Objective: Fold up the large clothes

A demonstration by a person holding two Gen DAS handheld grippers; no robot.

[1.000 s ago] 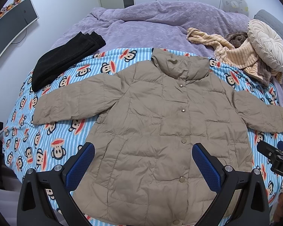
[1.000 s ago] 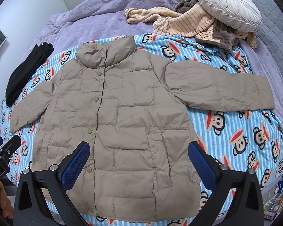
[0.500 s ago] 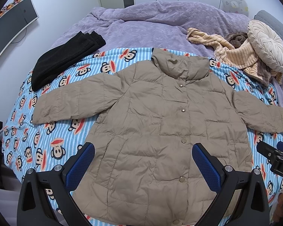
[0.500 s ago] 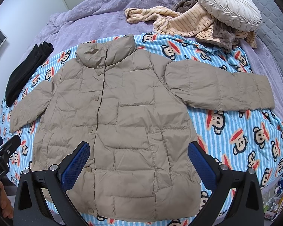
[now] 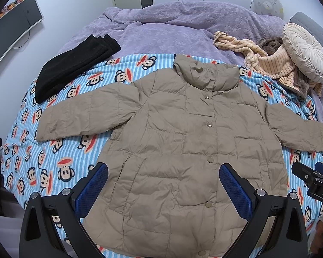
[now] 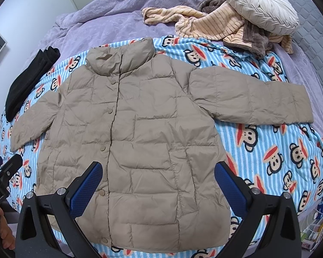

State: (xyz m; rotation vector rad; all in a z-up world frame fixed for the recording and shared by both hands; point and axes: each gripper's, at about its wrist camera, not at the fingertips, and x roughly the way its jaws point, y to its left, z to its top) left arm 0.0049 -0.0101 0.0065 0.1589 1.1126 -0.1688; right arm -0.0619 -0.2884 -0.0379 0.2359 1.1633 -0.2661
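Beige quilted fabric fills the middle of both views: a puffy jacket is laid flat, front up and snapped shut, on a blue striped blanket printed with cartoon monkey faces, which is spread over a bed covered by a purple duvet. Both sleeves are stretched out sideways, and the collar is turned toward the far end of the bed. The left gripper is held above the lower part of the jacket with its blue-padded jaws spread wide and nothing between them. The right gripper is likewise held above the jacket's hem region, jaws wide apart and gripping nothing. Whether either tool touches the fabric cannot be told. A folded black garment is seen lying beyond the jacket's sleeve on the left, partly on the blanket and partly on the duvet. A striped tan garment is heaped at the far right, with a round cream cushion resting on it. A monitor is mounted on the wall at left.
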